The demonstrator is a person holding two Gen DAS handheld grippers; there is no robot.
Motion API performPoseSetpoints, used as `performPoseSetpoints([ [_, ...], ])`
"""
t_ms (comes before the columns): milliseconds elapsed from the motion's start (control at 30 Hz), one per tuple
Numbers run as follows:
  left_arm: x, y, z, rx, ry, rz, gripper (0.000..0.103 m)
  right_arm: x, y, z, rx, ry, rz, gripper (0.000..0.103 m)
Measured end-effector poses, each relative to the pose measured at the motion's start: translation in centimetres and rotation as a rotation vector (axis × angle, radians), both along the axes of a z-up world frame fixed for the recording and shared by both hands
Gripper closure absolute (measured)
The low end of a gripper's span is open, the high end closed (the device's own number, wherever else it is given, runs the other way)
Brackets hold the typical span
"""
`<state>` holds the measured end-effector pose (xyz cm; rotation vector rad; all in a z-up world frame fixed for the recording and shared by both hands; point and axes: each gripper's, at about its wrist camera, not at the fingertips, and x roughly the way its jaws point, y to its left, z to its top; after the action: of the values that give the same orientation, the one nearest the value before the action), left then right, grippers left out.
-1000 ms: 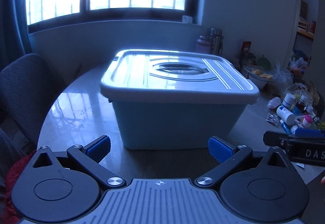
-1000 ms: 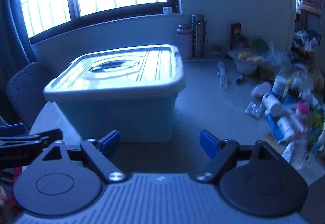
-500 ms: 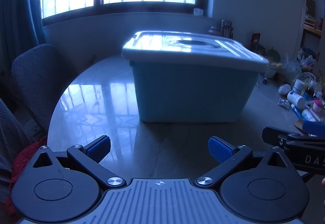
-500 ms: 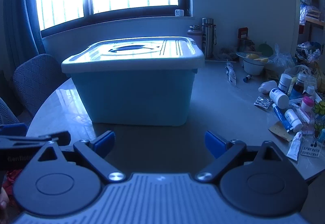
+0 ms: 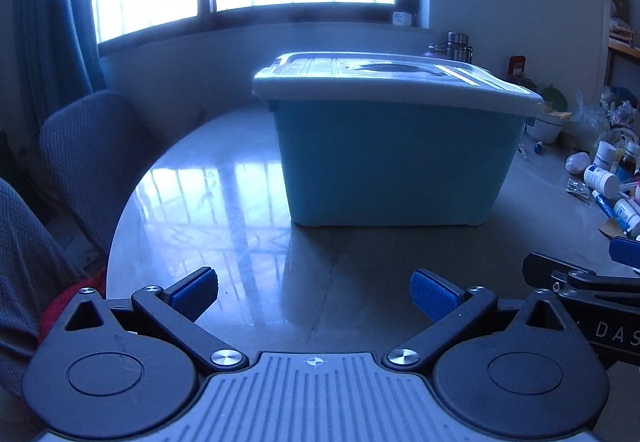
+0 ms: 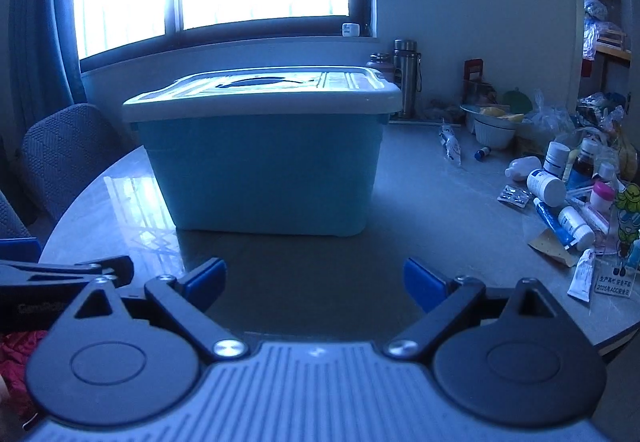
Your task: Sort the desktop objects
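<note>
Bright window behind, glossy round counter (image 5: pixel 224 201). Left view: left hand-held gripper (image 5: pixel 314 292) low, pads wide apart, empty, aimed at lidded blue bin (image 5: pixel 396 169); lid on, blocks sorting.

Right view: right hand-held gripper (image 6: pixel 314 278) spread, empty. Medicine bottles (image 6: pixel 546 181), tubes, blister packs cluttered right, well apart from bin.

At the right edge of the left wrist view, the right gripper (image 5: pixel 608 334) bears the white letters "DAS", cut off by the frame; low right in the right wrist view, a small card (image 6: pixel 614 284) carries print too small to read.
</note>
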<state>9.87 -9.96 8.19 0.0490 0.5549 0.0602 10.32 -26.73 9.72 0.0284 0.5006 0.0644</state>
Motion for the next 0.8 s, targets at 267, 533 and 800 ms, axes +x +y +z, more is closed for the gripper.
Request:
performPoseSetpoints([
  [267,0.49,-0.72,-0.16,0.009,0.001,-0.013,0.000,0.30,-0.46,-0.31,0.000,0.010,0.003,0.007],
  [533,0.87,-0.82,-0.25,-0.002,0.006,-0.015,0.000,0.33,-0.55,-0.32,0.015,0.012,0.008,0.007],
  [800,1.07,-0.67,-0.43,-0.031,0.015,-0.015,0.000,0.52,-0.66,-0.22,0.026,0.017,0.001,0.007],
])
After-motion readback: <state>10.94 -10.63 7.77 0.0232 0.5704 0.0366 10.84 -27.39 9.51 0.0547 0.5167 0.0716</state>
